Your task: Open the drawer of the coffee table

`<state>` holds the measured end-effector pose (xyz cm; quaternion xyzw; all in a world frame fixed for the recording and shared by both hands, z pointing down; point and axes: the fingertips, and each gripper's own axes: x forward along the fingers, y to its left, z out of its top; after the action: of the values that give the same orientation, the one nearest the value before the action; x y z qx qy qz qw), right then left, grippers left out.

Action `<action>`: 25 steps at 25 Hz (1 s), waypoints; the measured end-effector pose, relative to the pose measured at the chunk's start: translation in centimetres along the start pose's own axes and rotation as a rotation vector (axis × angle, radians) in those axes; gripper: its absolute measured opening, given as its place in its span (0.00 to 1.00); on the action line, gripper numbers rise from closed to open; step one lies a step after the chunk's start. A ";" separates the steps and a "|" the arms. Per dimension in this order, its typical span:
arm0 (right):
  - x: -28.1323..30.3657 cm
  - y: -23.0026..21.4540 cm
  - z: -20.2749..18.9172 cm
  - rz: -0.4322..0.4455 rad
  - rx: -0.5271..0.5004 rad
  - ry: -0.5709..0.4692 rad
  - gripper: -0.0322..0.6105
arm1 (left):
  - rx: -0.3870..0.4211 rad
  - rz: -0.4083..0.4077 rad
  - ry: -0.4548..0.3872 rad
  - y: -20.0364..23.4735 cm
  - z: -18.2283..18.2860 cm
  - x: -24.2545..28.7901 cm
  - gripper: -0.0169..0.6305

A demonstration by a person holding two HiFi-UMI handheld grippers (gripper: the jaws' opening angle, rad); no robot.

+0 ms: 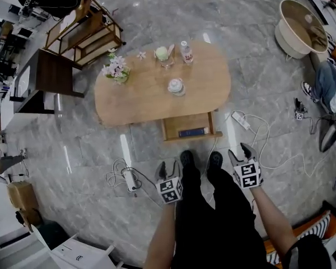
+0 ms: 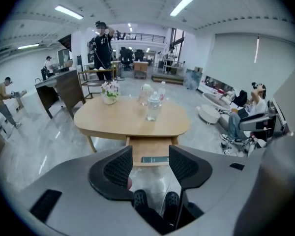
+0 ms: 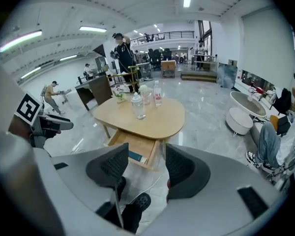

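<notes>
Drawer (image 1: 190,126) looks open from where I'm sitting, so let me start at the tools. My left gripper (image 1: 168,167) has its jaws apart with nothing between the pads; looking along them I see only bare floor and the toes of the shoes (image 1: 186,158). The right gripper (image 1: 239,153) is the same, jaws wide and empty. Both are up in front of the legs and angled down toward the table, one on each side of the body. They are well apart from the furniture, which I read as standing clear because nothing needs gripping.

Further out, the drawer juts from under the near edge of the coffee table (image 1: 140,102), toward the feet, and a dark book (image 1: 193,131) lies along its near wall. On the tabletop a jar (image 1: 176,86) stands near the middle, a bottle (image 1: 186,52) sits at the far edge, and flowers (image 1: 116,69) are off to the far left. All are upright, so I'd say the pull went smoothly. A white cable (image 1: 257,136) trails over the floor to the right of the drawer, worth minding with the feet. My call is that the task is done.
</notes>
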<state>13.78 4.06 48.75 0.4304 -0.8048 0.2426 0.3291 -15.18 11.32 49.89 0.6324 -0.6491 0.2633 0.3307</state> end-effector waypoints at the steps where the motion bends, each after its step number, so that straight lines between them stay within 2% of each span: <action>1: -0.8 -0.2 0.9 0.002 -0.004 -0.018 0.42 | 0.004 -0.009 -0.023 -0.6 1.1 -0.9 0.40; 7: -5.5 -1.2 5.7 -0.013 -0.024 -0.116 0.38 | 0.036 -0.055 -0.183 -3.5 7.4 -6.2 0.36; 17: -14.1 -0.5 16.6 -0.036 -0.063 -0.355 0.32 | 0.063 -0.085 -0.504 -3.6 19.8 -14.9 0.31; 22: -18.0 0.2 21.8 -0.047 -0.083 -0.495 0.27 | 0.105 -0.148 -0.623 -5.0 24.2 -18.7 0.28; 25: -19.8 0.6 23.9 -0.033 -0.082 -0.545 0.18 | 0.105 -0.209 -0.672 -6.3 26.6 -20.9 0.26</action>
<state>13.76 -1.16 18.10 0.4792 -0.8656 0.0799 0.1216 -11.83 4.27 16.35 0.7628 -0.6390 0.0384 0.0910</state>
